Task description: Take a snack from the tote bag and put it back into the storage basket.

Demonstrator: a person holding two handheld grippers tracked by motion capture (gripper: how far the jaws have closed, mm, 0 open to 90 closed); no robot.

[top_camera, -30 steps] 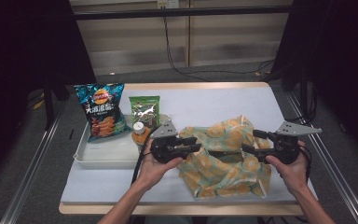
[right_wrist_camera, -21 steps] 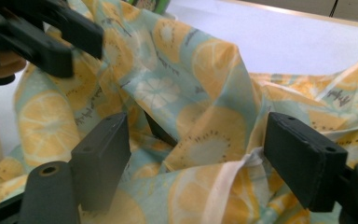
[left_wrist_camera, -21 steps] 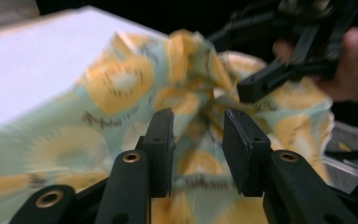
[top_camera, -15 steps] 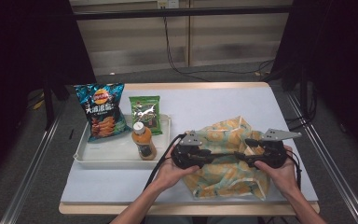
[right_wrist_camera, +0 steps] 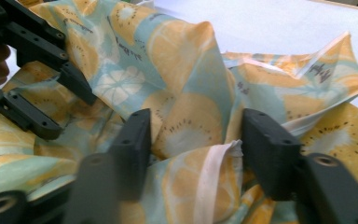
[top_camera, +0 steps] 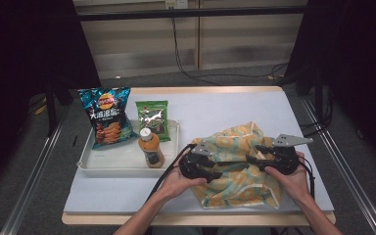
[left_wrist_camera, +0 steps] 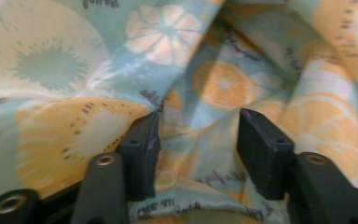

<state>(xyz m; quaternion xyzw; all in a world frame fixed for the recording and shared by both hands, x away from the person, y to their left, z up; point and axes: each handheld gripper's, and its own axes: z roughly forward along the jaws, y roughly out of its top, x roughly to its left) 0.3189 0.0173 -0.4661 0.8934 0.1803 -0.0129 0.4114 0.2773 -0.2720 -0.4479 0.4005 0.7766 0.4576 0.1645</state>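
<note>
You have both grippers, left (top_camera: 214, 172) and right (top_camera: 255, 159), down on the crumpled bag (top_camera: 235, 193) on the bench (top_camera: 225, 105), fingers half-open around folds, nothing gripped yet, snacks unpacked.

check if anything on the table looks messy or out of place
The fruit-print cloth bag lies crumpled in a heap by the tray. The chip bag, green packet and bottle stand tidy.

The fruit-print cloth bag (top_camera: 237, 169) covered the desk (top_camera: 225, 110) beneath it, and its contents could not be made out. In the left gripper view the cloth ran off every edge, slightly blurred. The green packet (top_camera: 153, 119) print was too small to read.
</note>
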